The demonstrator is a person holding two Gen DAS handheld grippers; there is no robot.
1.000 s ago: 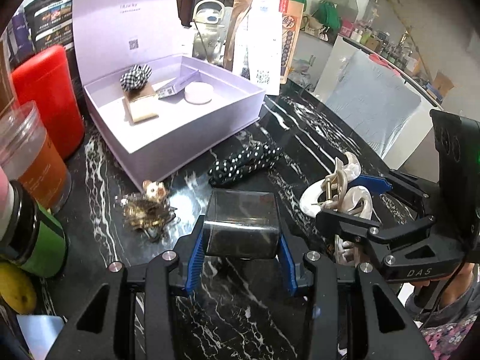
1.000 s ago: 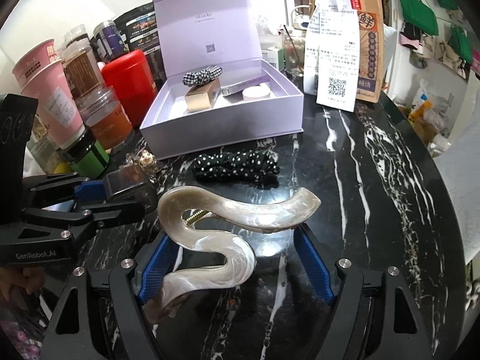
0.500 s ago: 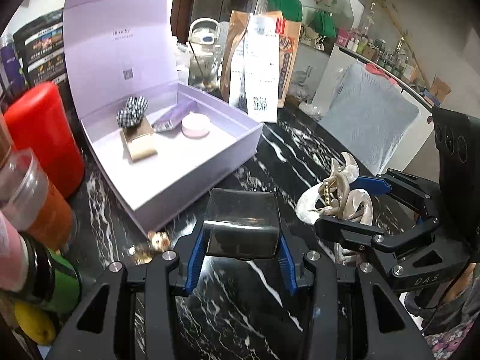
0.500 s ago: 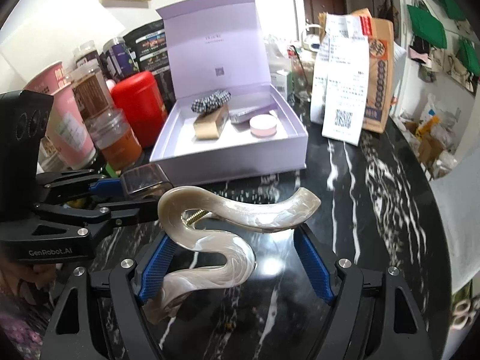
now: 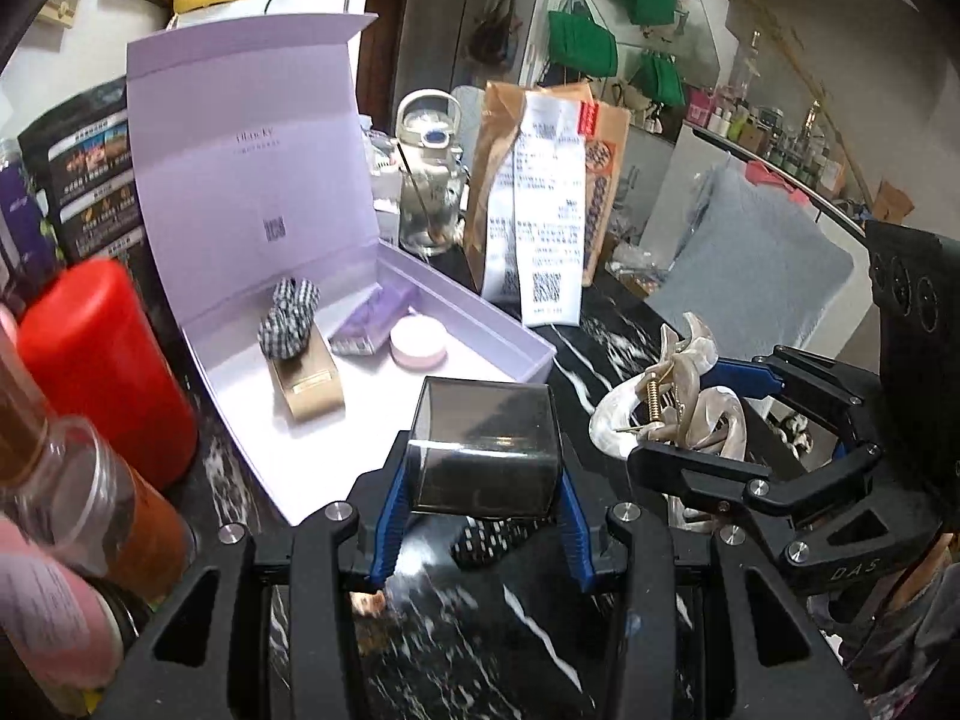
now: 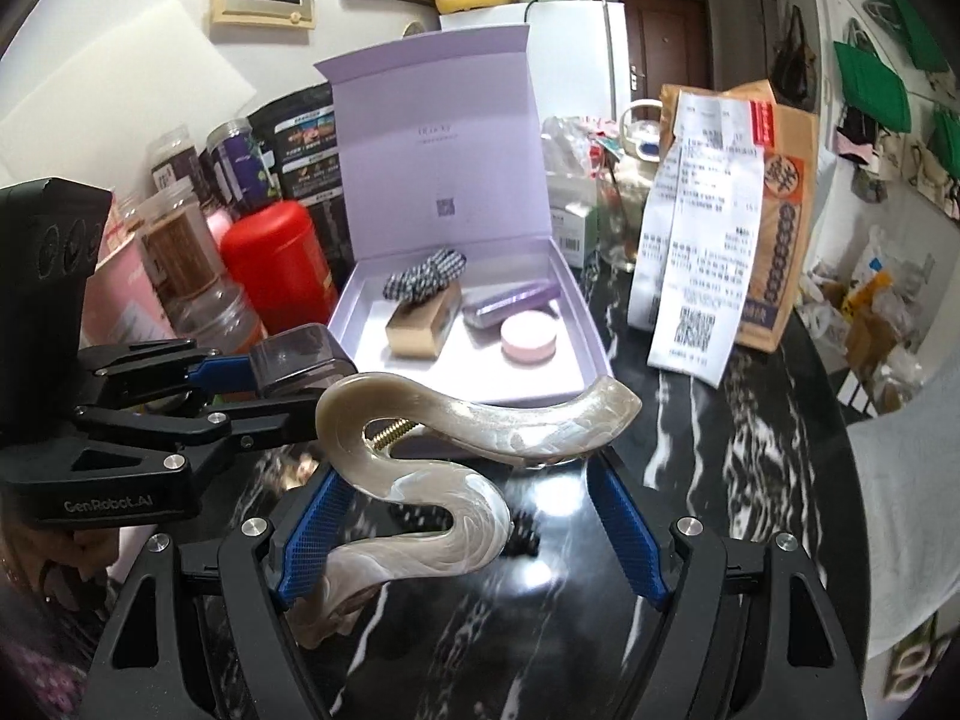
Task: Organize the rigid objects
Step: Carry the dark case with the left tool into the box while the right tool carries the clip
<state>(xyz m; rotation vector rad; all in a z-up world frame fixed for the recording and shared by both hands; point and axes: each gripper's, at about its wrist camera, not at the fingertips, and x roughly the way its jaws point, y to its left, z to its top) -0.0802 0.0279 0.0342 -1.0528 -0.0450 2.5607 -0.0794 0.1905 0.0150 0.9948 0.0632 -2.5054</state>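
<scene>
My left gripper [image 5: 485,495] clamps a smoky transparent box [image 5: 483,453] and my right gripper [image 6: 474,531] holds a pearly hair claw [image 6: 432,480] above the marble table [image 6: 750,450], while only the right view shows the lilac box [image 6: 576,306] unobstructed.

Counted 2 grippers: left gripper [image 5: 483,501] w/ 1 smoky box [image 5: 485,450], right gripper [image 6: 474,525] w/ 1 pearly hair claw [image 6: 444,450]. Far: 1 lilac box [image 6: 591,348] w/ 4 items inside, 1 red canister [image 6: 279,273] at left, 1 paper bag [image 6: 780,228] at right.
</scene>
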